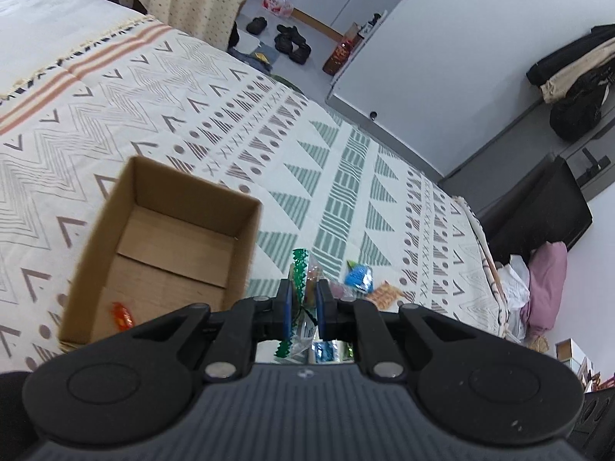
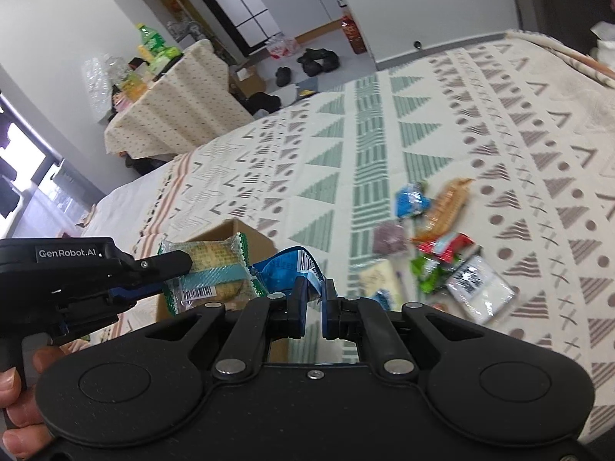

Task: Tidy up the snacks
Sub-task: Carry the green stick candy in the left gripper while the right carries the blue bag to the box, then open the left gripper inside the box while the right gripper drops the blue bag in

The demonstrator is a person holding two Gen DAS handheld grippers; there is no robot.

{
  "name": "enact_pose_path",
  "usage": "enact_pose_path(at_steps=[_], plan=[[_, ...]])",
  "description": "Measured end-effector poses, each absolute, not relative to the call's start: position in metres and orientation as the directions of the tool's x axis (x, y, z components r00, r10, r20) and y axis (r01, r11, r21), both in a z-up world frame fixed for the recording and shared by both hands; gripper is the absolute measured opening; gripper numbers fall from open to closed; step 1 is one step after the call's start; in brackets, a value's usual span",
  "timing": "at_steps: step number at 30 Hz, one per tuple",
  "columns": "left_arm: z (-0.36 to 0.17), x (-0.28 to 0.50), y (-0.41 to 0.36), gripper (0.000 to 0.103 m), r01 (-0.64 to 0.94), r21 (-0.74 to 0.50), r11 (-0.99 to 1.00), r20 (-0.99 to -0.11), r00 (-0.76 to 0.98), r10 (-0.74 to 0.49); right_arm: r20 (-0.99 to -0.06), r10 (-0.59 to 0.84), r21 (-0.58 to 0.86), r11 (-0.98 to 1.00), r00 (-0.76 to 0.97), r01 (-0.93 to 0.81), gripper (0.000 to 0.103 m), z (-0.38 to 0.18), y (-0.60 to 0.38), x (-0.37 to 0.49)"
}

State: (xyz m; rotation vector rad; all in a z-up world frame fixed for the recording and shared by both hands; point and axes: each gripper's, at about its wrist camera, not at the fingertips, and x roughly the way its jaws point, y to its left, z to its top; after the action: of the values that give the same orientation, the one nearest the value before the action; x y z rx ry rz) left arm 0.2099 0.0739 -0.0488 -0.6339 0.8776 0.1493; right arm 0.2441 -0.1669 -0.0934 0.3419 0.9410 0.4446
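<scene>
- The left hand-held gripper [image 1: 303, 307] is clamped on a clear packet with green serrated ends [image 1: 300, 269], a biscuit-like snack. In the right wrist view that same packet [image 2: 209, 272] sticks out sideways from the left tool, its long axis running roughly across the picture.
- The right hand-held gripper [image 2: 316, 301] is closed on the edge of a blue snack wrapper [image 2: 286, 269], which bends up and to the left from the jaws.
- The cardboard box [image 1: 169, 246] stands open-topped on the patterned bedspread [image 1: 346, 146]. From the left tool it lies just to the left and slightly ahead, its near right wall close beside the jaws.
- 1 orange wrapped sweet [image 1: 122, 315] already lies on the box floor, near the closest corner.
- In the right wrist view only part of the box [image 2: 246, 234] shows, behind both held packets, so it lies ahead and to the left of the right tool.
- I judge the left hand nearer the box opening; a short move leftward should bring its packet over the rim, with the packet's long axis fitting the box's longer side.
- The right hand would have to reach further, across or behind the left tool.
- The remaining loose snacks [image 2: 446, 253] lie in a cluster on the bedspread to the right, well apart from the box.
</scene>
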Motion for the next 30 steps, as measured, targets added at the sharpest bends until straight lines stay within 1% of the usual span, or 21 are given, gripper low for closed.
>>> enact_pose_path(at_steps=[11, 23, 25, 28, 30], plan=[[-0.040, 0.192, 0.126, 0.011, -0.428, -0.456, 0.780, -0.748, 0.660, -0.075, -0.677, 0.554, 0.480, 0.831, 0.484, -0.281, 0.007, -0.081, -0.117, 0.246], [-0.054, 0.187, 0.168, 0.012, -0.480, -0.465, 0.744, -0.765, 0.641, -0.065, -0.676, 0.586, 0.476, 0.810, 0.446, -0.343, 0.007, -0.077, -0.066, 0.248], [-0.058, 0.189, 0.172, 0.013, -0.477, -0.467, 0.745, -0.772, 0.631, -0.080, -0.680, 0.586, 0.474, 0.810, 0.440, -0.346, 0.007, -0.078, -0.061, 0.248], [-0.061, 0.188, 0.178, 0.017, -0.496, -0.453, 0.741, -0.784, 0.617, -0.065, -0.686, 0.585, 0.469, 0.810, 0.433, -0.352, 0.007, -0.080, -0.053, 0.249], [-0.063, 0.188, 0.183, 0.023, -0.507, -0.446, 0.737, -0.793, 0.605, -0.064, -0.689, 0.584, 0.466, 0.810, 0.429, -0.355, 0.007, -0.080, -0.047, 0.249]])
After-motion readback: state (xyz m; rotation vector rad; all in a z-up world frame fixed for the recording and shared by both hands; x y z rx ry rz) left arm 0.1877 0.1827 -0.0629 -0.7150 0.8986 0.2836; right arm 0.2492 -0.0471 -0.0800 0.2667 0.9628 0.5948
